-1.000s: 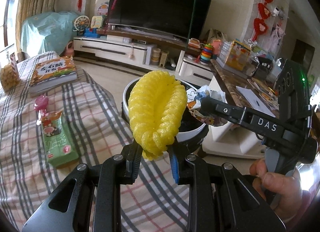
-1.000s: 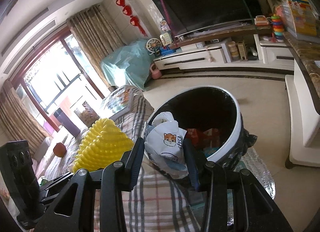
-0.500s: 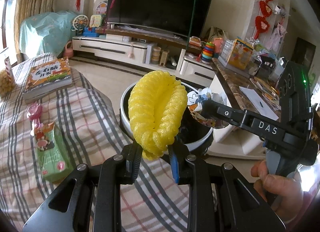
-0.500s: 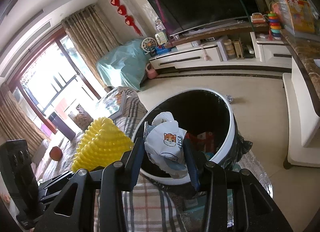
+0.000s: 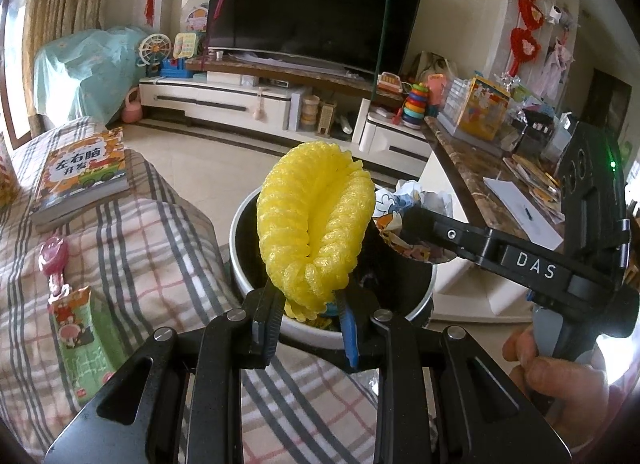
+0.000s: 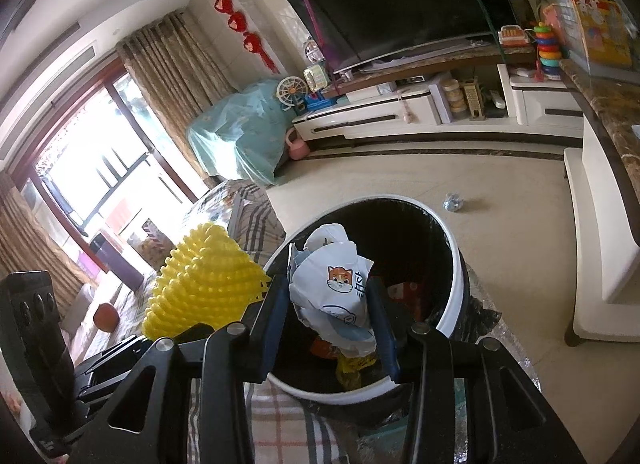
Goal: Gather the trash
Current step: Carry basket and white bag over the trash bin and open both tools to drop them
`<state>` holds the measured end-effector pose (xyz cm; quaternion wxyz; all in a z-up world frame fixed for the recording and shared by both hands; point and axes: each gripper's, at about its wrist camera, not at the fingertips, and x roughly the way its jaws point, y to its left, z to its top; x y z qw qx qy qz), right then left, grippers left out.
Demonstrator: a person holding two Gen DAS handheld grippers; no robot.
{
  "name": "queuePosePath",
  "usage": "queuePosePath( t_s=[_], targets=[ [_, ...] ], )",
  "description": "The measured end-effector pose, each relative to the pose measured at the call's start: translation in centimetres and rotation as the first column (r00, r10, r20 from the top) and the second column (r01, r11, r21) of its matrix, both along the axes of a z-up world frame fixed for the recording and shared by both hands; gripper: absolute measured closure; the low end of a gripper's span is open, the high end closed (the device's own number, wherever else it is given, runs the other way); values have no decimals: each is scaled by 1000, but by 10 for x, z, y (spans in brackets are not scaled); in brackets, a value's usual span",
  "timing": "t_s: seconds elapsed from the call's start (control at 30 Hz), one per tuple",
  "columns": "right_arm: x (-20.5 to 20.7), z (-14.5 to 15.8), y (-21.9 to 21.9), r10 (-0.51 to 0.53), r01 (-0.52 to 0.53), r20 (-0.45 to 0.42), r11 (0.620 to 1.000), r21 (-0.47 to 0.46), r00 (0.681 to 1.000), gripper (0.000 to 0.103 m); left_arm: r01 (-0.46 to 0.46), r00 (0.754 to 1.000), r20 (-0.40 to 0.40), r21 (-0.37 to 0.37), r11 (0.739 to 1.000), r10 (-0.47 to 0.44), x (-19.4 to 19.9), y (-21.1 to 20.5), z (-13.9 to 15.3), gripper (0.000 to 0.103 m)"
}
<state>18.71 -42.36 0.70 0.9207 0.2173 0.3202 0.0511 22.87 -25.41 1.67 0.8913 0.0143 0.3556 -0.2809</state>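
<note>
My left gripper is shut on a yellow foam fruit net and holds it upright over the near rim of a round white trash bin lined with a black bag. My right gripper is shut on a crumpled white wrapper with a cartoon fox and holds it over the open bin, which has trash inside. The right gripper and its wrapper show at the right of the left wrist view, over the bin. The yellow net shows to the left in the right wrist view.
A plaid-covered table carries a children's book, a green snack packet and a pink item. A small crumpled scrap lies on the floor beyond the bin. A TV stand and a side counter stand behind.
Both grippers moved forward with their loads, from the table edge to over the bin opening. Both grips stayed shut.
</note>
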Motion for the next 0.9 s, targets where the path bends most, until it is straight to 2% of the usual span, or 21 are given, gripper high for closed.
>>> queuePosePath(
  t_s=[0.9],
  targets=[
    [16,-4,-7,-13,13,-37,1000,-6,999,61,12,999,-39,35,999,-11,22,-20,-14,79]
  ],
)
